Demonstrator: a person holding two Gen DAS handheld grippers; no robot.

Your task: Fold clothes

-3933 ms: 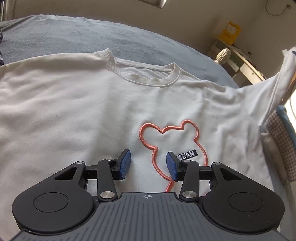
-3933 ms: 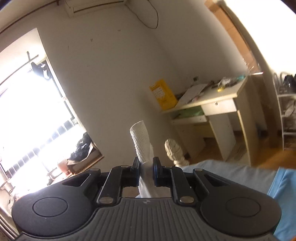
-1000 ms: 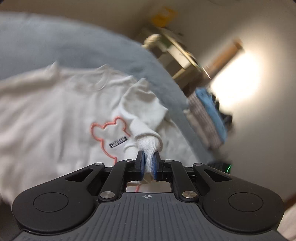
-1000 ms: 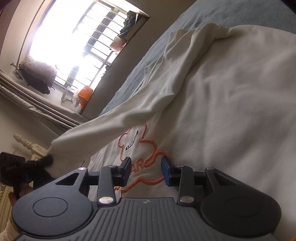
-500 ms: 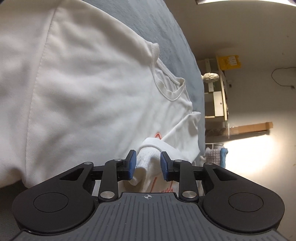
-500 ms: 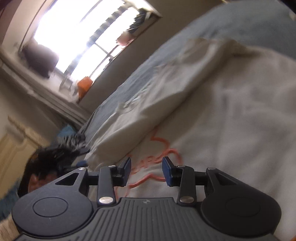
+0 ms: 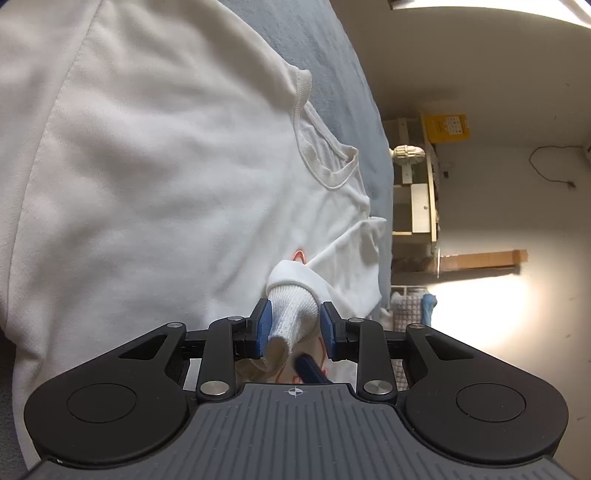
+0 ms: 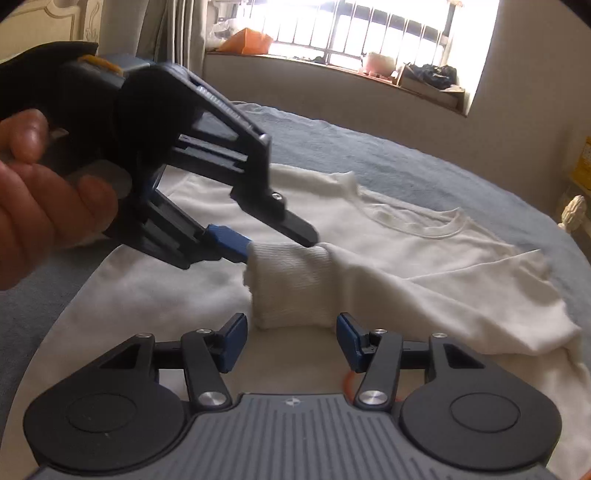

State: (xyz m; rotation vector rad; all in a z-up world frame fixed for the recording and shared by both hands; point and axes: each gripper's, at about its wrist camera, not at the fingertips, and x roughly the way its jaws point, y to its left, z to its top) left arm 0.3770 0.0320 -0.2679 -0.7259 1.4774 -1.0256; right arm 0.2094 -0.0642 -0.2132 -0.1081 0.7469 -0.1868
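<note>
From the left wrist camera, the white sweatshirt point(image 7: 159, 177) lay spread on a grey-blue bedspread point(image 7: 332, 66), its soft knit rumpled, with a ribbed round collar point(image 7: 325, 158) toward the far side. The left gripper point(image 7: 294, 323) had its blue pads parted around the ribbed cuff point(image 7: 293, 306) of a sleeve; the left pad touched the fabric, the right pad stood just clear, so the cuff sat loosely between them rather than pinched. An orange embroidered outline point(image 7: 300, 255) was mostly hidden under the folded sleeve. A blue tip point(image 7: 308, 365) poked in below the cuff, its source cut off by the gripper body. A pale desk point(image 7: 417, 206) stood beyond the bed.

From the right wrist camera, the right gripper point(image 8: 291, 338) had jaws opening wide, the tube-shaped cuff point(image 8: 291, 288) just ahead of and between its pads without touching them. The other gripper, held in a hand point(image 8: 44, 192), reached in from the left with fingers straddling the cuff's end. The sleeve point(image 8: 424, 295) ran across the sweatshirt's chest. The barred window point(image 8: 354, 33) was overexposed.
</note>
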